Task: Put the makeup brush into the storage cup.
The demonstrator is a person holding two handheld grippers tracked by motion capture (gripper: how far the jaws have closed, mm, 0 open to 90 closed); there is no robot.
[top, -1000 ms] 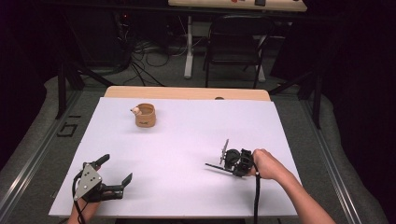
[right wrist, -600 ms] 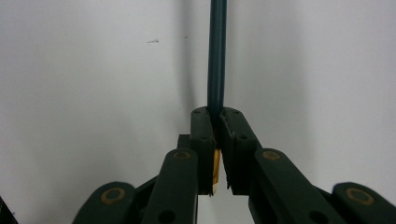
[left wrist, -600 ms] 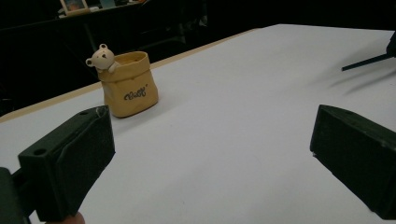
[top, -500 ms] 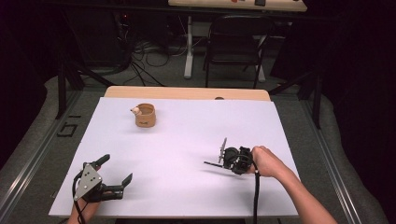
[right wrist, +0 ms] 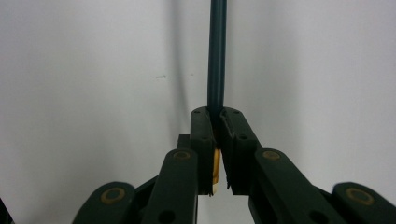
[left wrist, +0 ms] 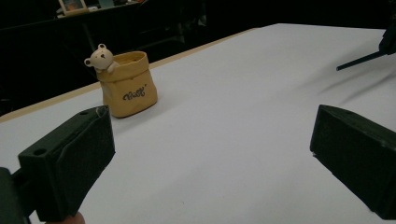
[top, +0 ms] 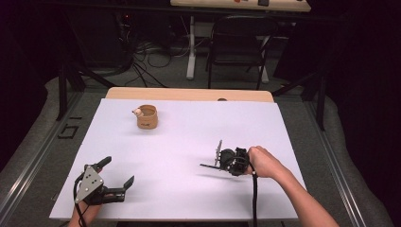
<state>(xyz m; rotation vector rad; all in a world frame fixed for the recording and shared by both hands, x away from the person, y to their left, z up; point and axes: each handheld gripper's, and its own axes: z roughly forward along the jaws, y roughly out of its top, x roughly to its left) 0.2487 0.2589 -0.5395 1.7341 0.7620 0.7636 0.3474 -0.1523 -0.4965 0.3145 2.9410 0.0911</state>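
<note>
A tan bag-shaped holder [top: 147,118] with a small bear figure on its rim stands upright at the back left of the white table [top: 189,127]; the left gripper view shows the holder [left wrist: 127,85] ahead. My right gripper [top: 223,165] hovers at the right middle, lying on its side and pointing left. It is shut on a dark teal pencil [top: 208,166] that sticks out leftward. In the right gripper view the pencil [right wrist: 217,56] runs straight out from the closed right gripper [right wrist: 217,123]. My left gripper [top: 118,171] rests at the front left, open, nothing between its jaws [left wrist: 210,154].
The table's wooden far edge [top: 189,94] borders a dark floor with a chair [top: 236,42] and cables behind. Grey floor rails run along both sides. The pencil's tip [left wrist: 359,61] shows at the far right of the left gripper view.
My right gripper with the pencil has drifted slightly to the left. The left gripper and the holder have stayed put.
</note>
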